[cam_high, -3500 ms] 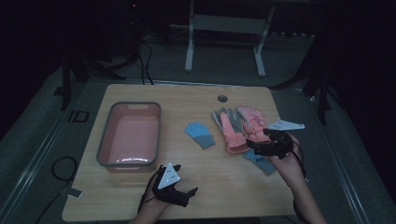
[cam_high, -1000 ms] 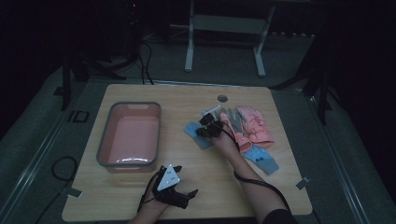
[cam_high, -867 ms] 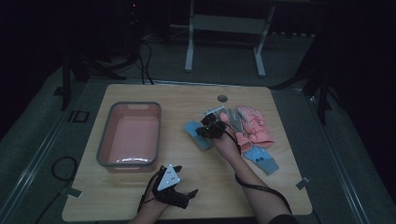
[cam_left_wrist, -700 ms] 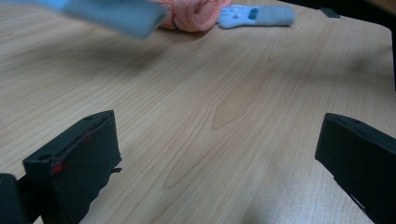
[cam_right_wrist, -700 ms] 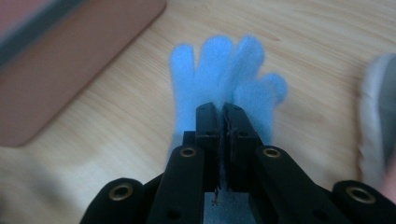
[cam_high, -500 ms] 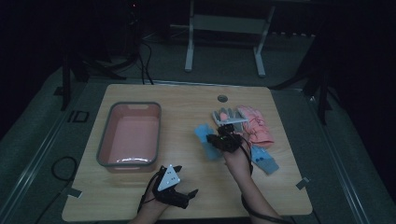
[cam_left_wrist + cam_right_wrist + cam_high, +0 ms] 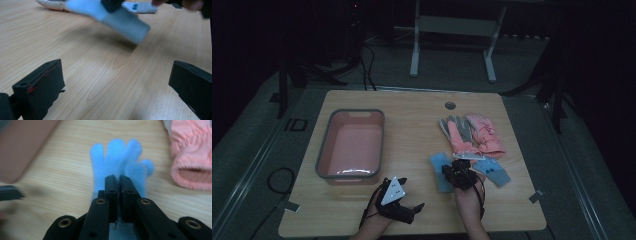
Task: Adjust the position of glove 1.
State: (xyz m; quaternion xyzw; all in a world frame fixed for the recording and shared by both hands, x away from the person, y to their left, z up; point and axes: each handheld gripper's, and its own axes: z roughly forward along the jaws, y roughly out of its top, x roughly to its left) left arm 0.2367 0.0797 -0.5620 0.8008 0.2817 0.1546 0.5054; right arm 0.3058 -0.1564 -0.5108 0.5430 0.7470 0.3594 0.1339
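Note:
My right gripper (image 7: 456, 172) (image 7: 119, 182) is shut on the cuff end of a light blue glove (image 7: 440, 169) (image 7: 117, 157). The glove's fingers point away from the jaws. In the left gripper view the same glove (image 7: 117, 17) hangs tilted just above the wood, with a shadow under it. A second blue glove (image 7: 494, 171) lies to the right of that hand. My left gripper (image 7: 411, 195) (image 7: 117, 82) rests near the table's front edge, jaws wide open with bare table between them.
A pink tub (image 7: 354, 145) (image 7: 22, 145) with a grey rim stands on the left half of the table. Pink gloves (image 7: 486, 135) (image 7: 192, 157) and a grey-and-pink glove (image 7: 456, 131) lie at the right, beyond the blue ones. A round hole (image 7: 450, 105) is near the far edge.
My right gripper has come from the middle of the table toward the front edge, carrying the blue glove with it. The left gripper has stayed put.

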